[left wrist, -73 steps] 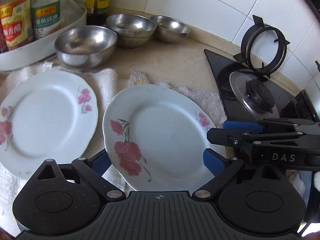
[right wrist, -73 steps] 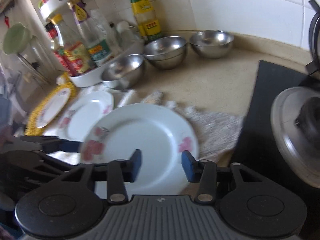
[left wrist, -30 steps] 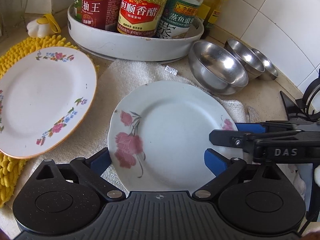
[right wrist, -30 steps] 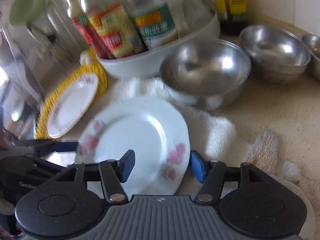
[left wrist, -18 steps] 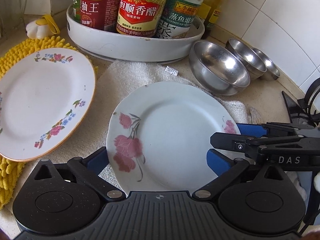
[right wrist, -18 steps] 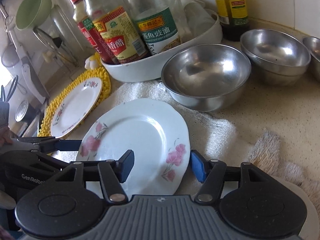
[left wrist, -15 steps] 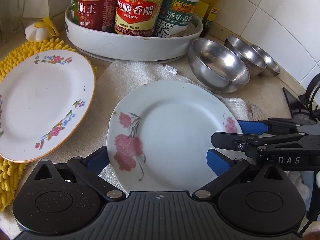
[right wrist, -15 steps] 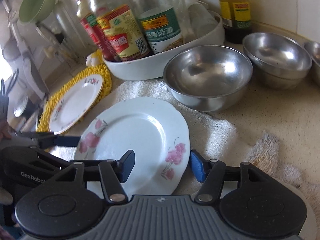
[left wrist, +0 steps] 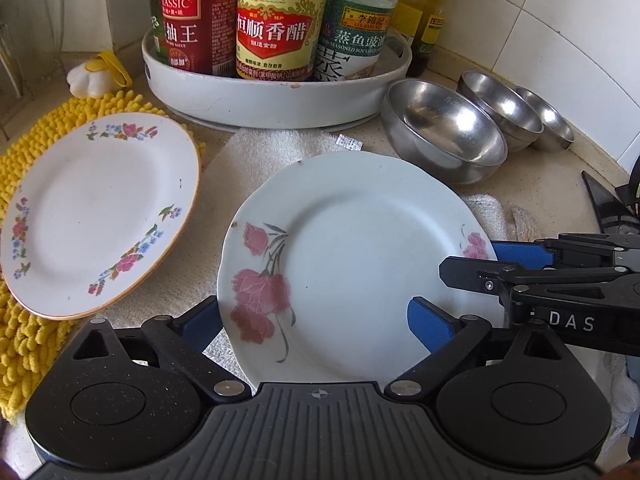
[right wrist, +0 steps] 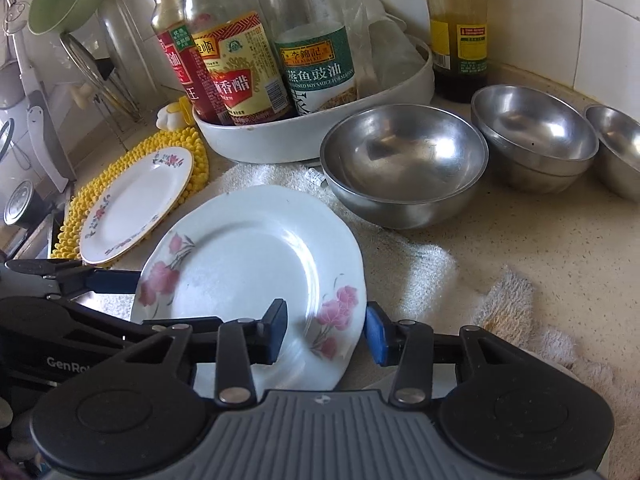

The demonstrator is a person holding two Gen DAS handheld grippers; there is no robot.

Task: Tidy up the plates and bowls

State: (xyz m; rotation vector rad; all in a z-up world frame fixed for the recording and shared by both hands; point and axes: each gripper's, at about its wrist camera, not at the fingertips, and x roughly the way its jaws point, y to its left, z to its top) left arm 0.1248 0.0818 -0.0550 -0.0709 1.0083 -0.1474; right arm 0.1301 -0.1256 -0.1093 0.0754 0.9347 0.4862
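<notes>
Two claws on one plate, sorting barely begun

My left claw (left wrist: 316,320) straddles the near rim of the white scalloped china plate with pink roses (left wrist: 352,264), jaws wide, not clamped as far as I can tell; my right claw (right wrist: 326,330) brackets its right rim, pads close but a gap shows (so I judge neither has a firm grip). The plate lies over a white towel (left wrist: 272,148) on the speckled desk (right wrist: 560,248). Beside it, apart, the orange-rimmed floral plate (left wrist: 96,212) rests on a yellow chenille mat (left wrist: 28,340), so no stacking is done. Three round steel bowls (left wrist: 444,128) stand empty, unnested. The white oval tray (left wrist: 280,92) holds sauce bottles (left wrist: 274,20).
</notes>
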